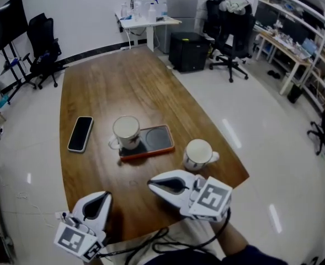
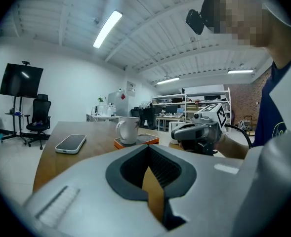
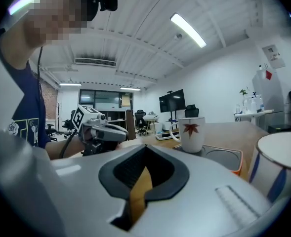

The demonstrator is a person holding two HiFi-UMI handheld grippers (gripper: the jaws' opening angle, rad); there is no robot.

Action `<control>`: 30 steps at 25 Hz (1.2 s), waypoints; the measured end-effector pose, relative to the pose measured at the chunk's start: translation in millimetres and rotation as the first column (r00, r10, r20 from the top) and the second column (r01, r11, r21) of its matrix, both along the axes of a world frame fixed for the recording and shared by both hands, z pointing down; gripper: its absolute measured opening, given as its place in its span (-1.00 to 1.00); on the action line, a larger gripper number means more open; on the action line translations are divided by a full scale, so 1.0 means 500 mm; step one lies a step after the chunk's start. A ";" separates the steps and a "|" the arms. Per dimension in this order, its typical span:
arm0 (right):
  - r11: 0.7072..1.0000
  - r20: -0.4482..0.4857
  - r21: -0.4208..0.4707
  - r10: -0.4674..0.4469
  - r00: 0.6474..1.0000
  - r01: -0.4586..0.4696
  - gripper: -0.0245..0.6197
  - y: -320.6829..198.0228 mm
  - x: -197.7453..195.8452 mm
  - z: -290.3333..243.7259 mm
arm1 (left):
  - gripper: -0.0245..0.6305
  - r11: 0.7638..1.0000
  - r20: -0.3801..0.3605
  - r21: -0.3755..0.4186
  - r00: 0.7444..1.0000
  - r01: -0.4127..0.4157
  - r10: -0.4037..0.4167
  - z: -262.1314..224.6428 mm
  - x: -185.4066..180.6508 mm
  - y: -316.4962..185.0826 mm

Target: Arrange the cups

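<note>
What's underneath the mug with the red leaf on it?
An orange-rimmed dark tray lying on the wooden table. The patch directly under the mug is covered.

The head view looks steeply down from the near end of the long brown wooden table [image 1: 123, 87]. Both gripper views sit low at that end, looking almost level and crossing inward. All three share the white ceramic mug [image 1: 126, 131] on the orange-rimmed tray [image 1: 156, 138].
</note>
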State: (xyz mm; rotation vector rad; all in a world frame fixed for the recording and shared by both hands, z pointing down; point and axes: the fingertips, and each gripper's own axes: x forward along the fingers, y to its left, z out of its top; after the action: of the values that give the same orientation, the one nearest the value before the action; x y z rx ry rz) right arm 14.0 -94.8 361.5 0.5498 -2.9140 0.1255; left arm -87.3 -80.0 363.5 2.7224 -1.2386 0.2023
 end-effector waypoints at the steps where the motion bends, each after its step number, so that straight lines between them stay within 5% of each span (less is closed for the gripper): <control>1: 1.000 0.000 0.000 0.003 1.000 -0.003 -0.92 0.000 0.002 -0.002 | -0.92 1.000 0.000 -0.001 1.000 -0.006 0.006 -0.001 0.003 -0.002; 16: 1.000 -0.006 -0.006 0.004 1.000 -0.004 -0.92 -0.007 -0.009 0.015 | -0.92 0.999 0.015 -0.032 1.000 -0.015 0.016 0.021 0.010 -0.012; 20: 1.000 -0.005 -0.007 0.004 1.000 -0.004 -0.92 -0.009 -0.005 0.013 | -0.92 1.000 0.000 0.014 1.000 -0.005 0.005 0.004 0.017 -0.010; 24: 0.997 -0.019 0.032 -0.074 0.997 0.075 -0.92 0.019 -0.012 0.010 | -0.92 1.000 -0.003 0.019 1.000 -0.010 0.010 0.001 0.017 -0.009; 26: 0.987 0.038 0.125 -0.109 0.993 0.104 -0.92 0.052 -0.005 -0.026 | -0.92 1.000 -0.002 0.018 1.000 -0.009 0.009 0.002 0.016 -0.008; 30: 0.968 0.255 0.240 0.013 0.967 -0.077 -0.92 0.073 0.127 -0.169 | -0.92 1.000 -0.013 0.007 1.000 0.002 -0.002 -0.012 0.024 -0.007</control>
State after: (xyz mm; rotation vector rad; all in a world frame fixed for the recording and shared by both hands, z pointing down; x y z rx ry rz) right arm 77.5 -58.4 277.1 0.6854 -3.1897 -0.1815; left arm -75.1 -83.5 357.6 2.7239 -1.2411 0.1804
